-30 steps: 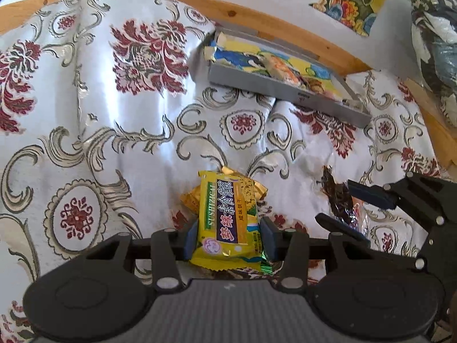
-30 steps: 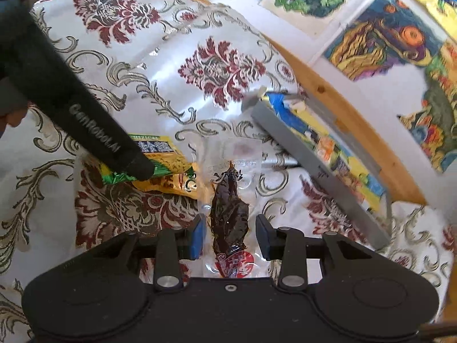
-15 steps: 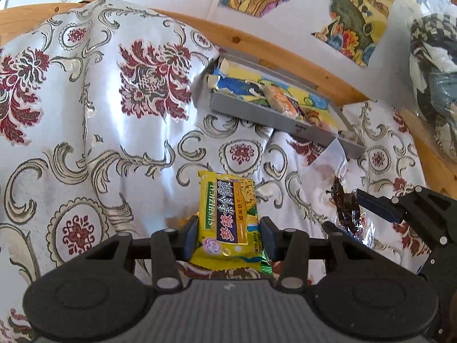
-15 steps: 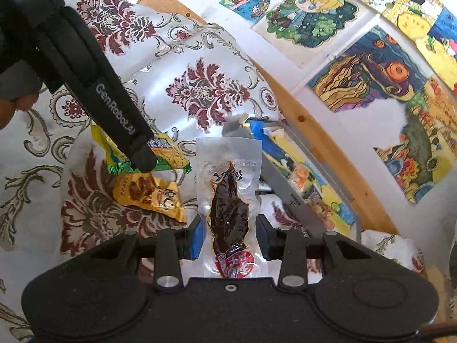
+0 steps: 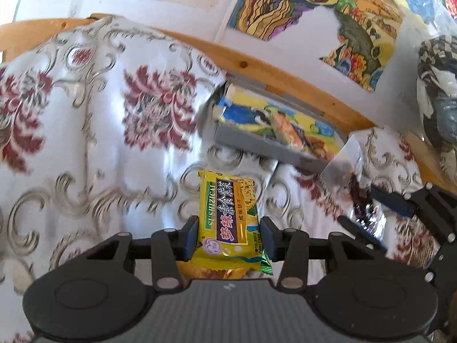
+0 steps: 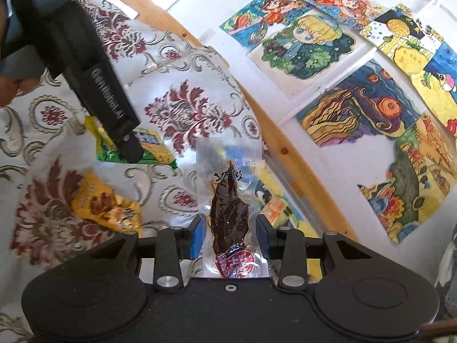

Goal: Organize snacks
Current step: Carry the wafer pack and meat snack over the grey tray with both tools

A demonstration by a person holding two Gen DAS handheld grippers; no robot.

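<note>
My left gripper (image 5: 229,235) is shut on a yellow biscuit packet (image 5: 228,217), held upright above the patterned cloth. The right gripper (image 6: 228,238) is shut on a clear pouch of dark dried meat (image 6: 228,214), also lifted off the cloth. In the left wrist view the right gripper (image 5: 374,214) with that pouch (image 5: 357,197) shows at the right. The right wrist view has the left gripper (image 6: 130,150) at upper left, the yellow packet (image 6: 148,148) in its fingers. A grey tray (image 5: 257,145) with colourful snacks lies ahead by the wooden edge.
An orange-gold snack packet (image 6: 105,205) lies on the floral tablecloth (image 5: 85,143) below the left gripper. A wooden table rim (image 5: 285,71) runs behind the tray, and drawings (image 6: 314,43) cover the white wall. A checkered bag (image 5: 440,100) sits at far right.
Both grippers have lifted their snacks off the cloth and risen, tilting up toward the tray and wall. The orange-gold packet stayed on the cloth.
</note>
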